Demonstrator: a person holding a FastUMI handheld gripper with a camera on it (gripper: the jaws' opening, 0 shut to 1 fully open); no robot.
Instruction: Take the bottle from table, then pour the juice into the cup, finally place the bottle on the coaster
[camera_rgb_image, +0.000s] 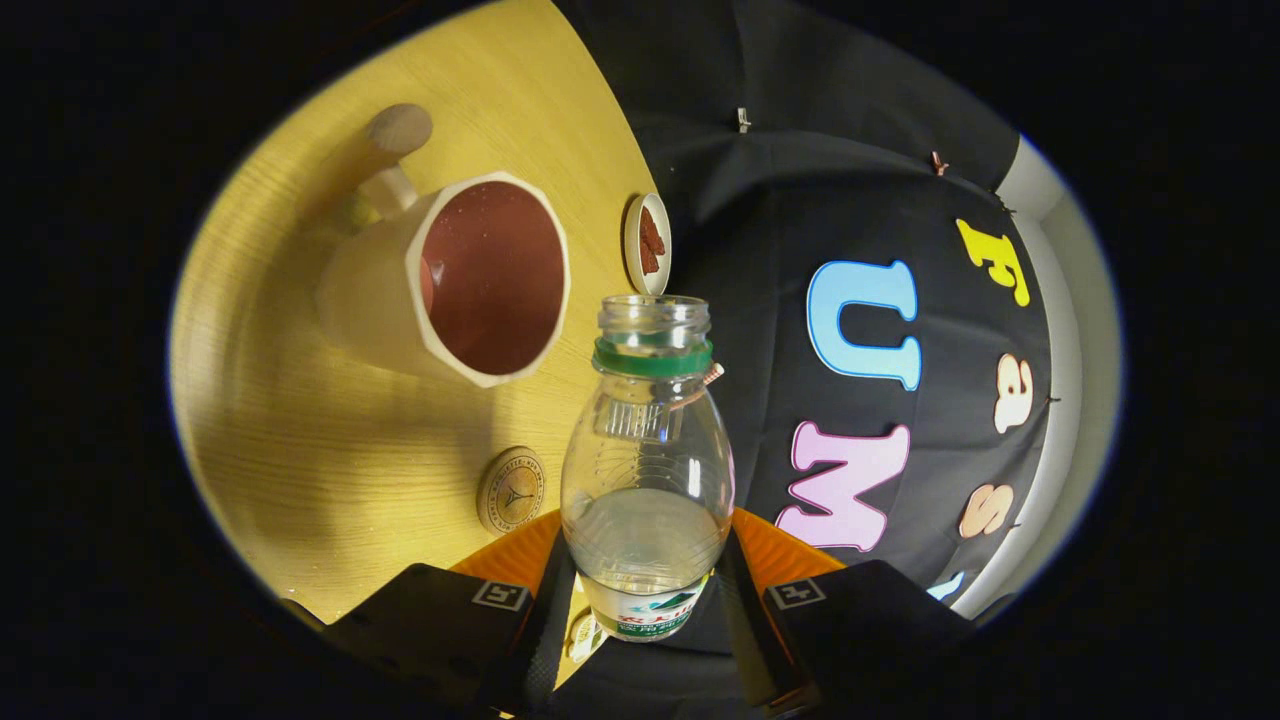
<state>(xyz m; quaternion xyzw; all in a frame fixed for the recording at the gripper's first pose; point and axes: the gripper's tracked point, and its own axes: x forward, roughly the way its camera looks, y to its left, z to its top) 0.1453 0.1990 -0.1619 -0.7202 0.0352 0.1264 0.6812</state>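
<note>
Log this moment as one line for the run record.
gripper: shut on bottle | bottle: uncapped, lifted, tilted, liquid inside | cup: on table, beyond bottle | coaster: bare, beside bottle

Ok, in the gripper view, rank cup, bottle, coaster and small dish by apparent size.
1. Cup and bottle look about alike; the bottle, held between the fingers of the gripper, is nearest, so unsure.
2. Coaster.
3. Dish, seen edge-on.
</note>
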